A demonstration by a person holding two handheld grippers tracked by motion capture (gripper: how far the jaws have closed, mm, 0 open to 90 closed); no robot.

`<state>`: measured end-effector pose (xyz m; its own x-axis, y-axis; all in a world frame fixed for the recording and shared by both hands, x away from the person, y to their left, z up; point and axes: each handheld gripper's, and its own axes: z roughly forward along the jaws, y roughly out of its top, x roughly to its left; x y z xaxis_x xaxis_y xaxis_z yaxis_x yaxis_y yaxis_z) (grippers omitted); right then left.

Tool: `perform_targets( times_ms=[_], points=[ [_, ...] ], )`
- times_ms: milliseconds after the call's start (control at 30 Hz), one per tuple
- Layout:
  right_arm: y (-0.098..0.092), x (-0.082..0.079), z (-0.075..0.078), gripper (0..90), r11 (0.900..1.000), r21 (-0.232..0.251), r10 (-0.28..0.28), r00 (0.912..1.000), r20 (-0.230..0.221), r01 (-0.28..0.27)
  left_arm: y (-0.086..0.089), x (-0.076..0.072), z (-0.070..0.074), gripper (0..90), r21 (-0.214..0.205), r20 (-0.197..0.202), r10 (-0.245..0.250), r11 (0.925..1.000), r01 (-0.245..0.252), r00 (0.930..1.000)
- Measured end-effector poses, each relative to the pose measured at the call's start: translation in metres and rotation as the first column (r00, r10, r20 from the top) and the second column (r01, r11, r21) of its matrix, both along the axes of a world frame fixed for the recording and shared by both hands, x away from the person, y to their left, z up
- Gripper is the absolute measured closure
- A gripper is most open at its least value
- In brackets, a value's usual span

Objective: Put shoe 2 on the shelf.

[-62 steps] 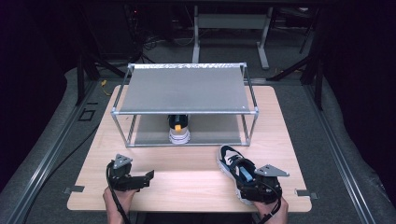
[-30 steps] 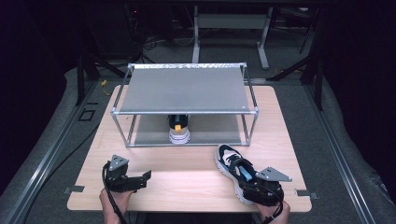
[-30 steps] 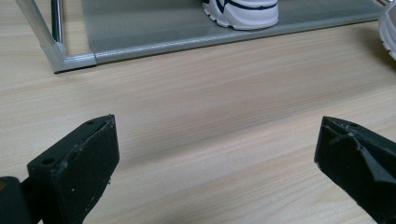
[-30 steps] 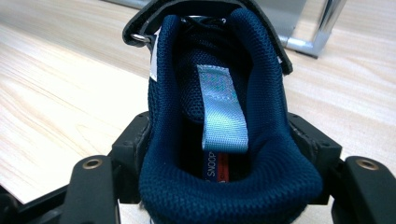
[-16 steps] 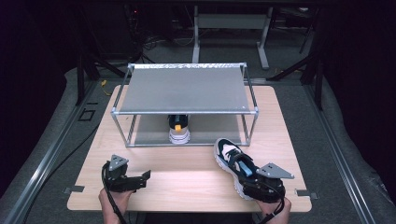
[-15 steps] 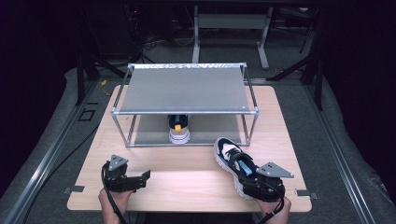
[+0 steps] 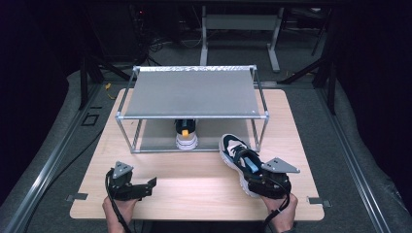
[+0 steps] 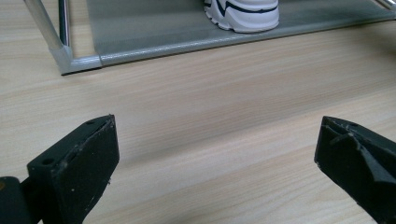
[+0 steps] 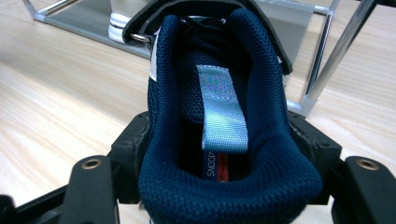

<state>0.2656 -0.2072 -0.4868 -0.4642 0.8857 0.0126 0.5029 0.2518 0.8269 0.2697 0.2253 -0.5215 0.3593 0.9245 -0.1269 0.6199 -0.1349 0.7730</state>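
While its jaws clamp the padded navy mesh heel, the right gripper (image 7: pixel 265 182) holds the sneaker (image 7: pixel 239 158) at five o'clock on the pale wooden table (image 7: pixel 194 179); the left gripper (image 7: pixel 138 187) gapes wide, holding nothing.

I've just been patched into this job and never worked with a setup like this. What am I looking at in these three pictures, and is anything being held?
No robot arm here: a person holds a two-jaw tool in each hand. The high view looks down from above the person's side of the wooden table. The other two pictures come from cameras riding on the tools, looking along their black jaws.

On the table stands a two-level metal rack; a white shoe sits on its lower shelf.

The right gripper is clamped on the heel of a dark blue shoe, whose toe points toward the rack; its own camera looks into the shoe's opening.

The left gripper is open and holds nothing, with bare table between its jaws.
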Motion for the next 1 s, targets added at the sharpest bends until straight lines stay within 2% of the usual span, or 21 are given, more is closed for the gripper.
perform_targets(
  times_ms=[533, 767, 1000],
  points=[
    [0.023, 0.038, 0.001, 33.4, 0.9993, -0.035, 0.012, 0.9997, -0.022, -0.013, 0.001, 0.000, 0.003, 0.0, 0.000, 0.005, 0.002, 1.0000, -0.002, 1.0000],
    [0.034, 0.055, 0.000, 33.4, 0.9995, -0.030, -0.006, 0.9993, -0.038, 0.005, 0.002, 0.000, 0.002, 0.0, 0.007, 0.005, 0.001, 1.0000, -0.001, 1.0000],
    [0.047, 0.076, -0.003, 33.1, 0.9984, -0.050, -0.031, 0.9970, -0.071, 0.027, -0.001, -0.001, -0.002, 0.0, 0.007, -0.003, -0.010, 0.9999, 0.010, 0.9999]
  ],
)
